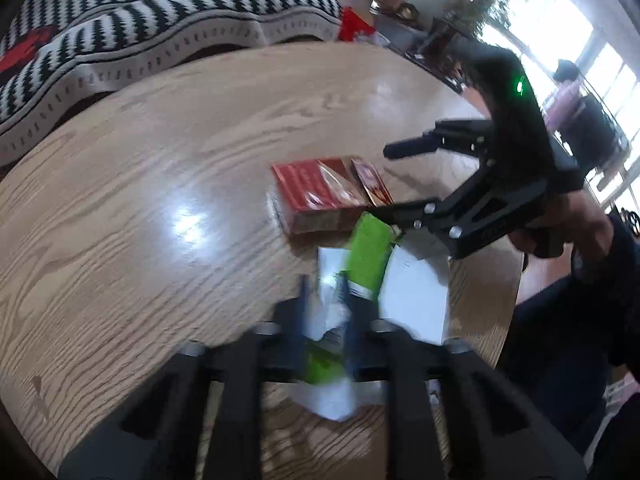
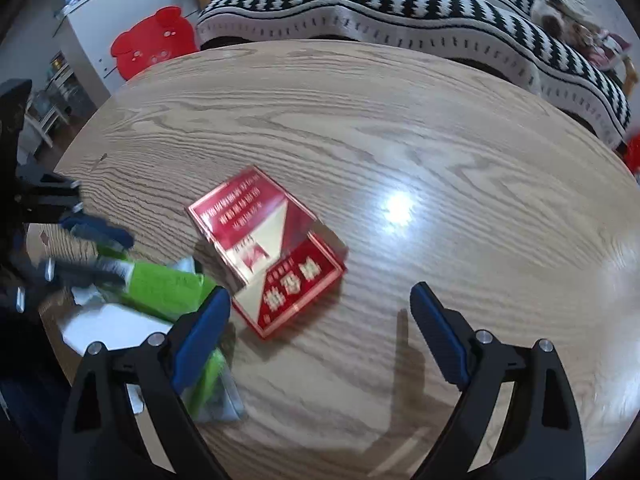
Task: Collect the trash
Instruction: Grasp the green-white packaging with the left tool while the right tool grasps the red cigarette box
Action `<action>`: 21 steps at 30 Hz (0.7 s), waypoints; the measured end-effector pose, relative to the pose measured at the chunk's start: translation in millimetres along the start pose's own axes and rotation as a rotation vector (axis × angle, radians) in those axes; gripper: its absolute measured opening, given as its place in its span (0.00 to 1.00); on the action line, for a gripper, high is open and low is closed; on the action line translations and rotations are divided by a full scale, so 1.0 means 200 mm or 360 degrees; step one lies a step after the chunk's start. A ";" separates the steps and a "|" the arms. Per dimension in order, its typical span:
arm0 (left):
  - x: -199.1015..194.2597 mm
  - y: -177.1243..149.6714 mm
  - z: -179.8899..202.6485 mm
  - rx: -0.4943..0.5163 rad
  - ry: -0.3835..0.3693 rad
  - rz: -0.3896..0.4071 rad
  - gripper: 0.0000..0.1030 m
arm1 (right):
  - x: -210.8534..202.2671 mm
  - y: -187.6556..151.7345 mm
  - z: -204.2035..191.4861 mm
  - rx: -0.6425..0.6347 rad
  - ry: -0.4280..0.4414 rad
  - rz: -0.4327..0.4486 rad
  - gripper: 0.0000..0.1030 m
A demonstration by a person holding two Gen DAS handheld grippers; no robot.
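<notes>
Gripping a green-and-white wrapper (image 1: pixel 366 256) between its narrowed blue pads, the left claw (image 1: pixel 324 292) hovered low over the near edge of the round wood-grain tabletop (image 1: pixel 152 184), though motion blur softened the contact. Just beside that wrapper lay 1 white sheet of paper (image 1: pixel 416 300), partly under it. The right claw (image 2: pixel 320 312) stood wide apart above the tabletop, holding nothing, its 2 blue pads (image 2: pixel 204 328) flanking bare wood, the left pad over the green wrapper's edge. Just past it lay 1 red-and-gold box (image 2: pixel 266 252), flat on the wood with its lid flap open, near the wrapper and paper; whether it touched them could not be told. So 3 pieces of trash were grouped toward the person's side: 1 wrapper, 1 sheet, 1 box. Farther off, beyond the tabletop's far rim, ran a sofa with a black-and-white zigzag cover (image 2: pixel 420 12). A red bear-shaped cutout (image 2: pixel 154 42) hung on a white cabinet (image 2: pixel 116 4) at the left, and bright windows (image 1: pixel 580 40) with 1 seated figure (image 1: pixel 576 96) filled the room's far right.
</notes>
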State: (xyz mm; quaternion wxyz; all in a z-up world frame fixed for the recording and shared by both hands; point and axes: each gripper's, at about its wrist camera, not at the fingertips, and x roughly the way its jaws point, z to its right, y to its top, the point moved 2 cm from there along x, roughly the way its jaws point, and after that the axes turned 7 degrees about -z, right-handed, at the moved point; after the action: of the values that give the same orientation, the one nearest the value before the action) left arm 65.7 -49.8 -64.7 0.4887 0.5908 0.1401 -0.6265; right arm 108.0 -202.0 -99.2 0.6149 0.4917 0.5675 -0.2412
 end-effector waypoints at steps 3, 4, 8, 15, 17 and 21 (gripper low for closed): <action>-0.03 0.00 0.01 -0.0005 0.0004 0.0015 0.05 | 0.02 0.04 -0.03 -0.0061 -0.0003 0.0011 0.86; -0.04 -0.01 0.02 0.0009 0.0005 0.0020 0.04 | 0.02 0.05 -0.04 -0.0078 0.0002 0.0012 0.86; -0.07 0.00 0.02 0.0007 0.0017 0.0041 0.01 | 0.06 0.08 -0.07 -0.0101 0.0030 0.0007 0.86; -0.20 -0.01 -0.06 -0.0132 0.0014 0.0152 0.01 | 0.06 0.11 -0.17 -0.0174 0.0094 0.0003 0.64; -0.25 0.00 -0.07 -0.0166 0.0025 0.0200 0.01 | 0.03 0.11 -0.19 -0.0158 0.0105 0.0034 0.61; -0.34 0.03 -0.09 -0.0243 0.0016 0.0293 0.00 | -0.10 0.13 -0.15 -0.0038 0.0155 0.0157 0.57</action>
State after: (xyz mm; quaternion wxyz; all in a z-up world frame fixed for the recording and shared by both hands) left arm 69.7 -8.2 -8.2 0.5871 0.5654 0.1351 -0.5634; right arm 111.6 -169.8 -67.7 0.6034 0.5229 0.5746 -0.1795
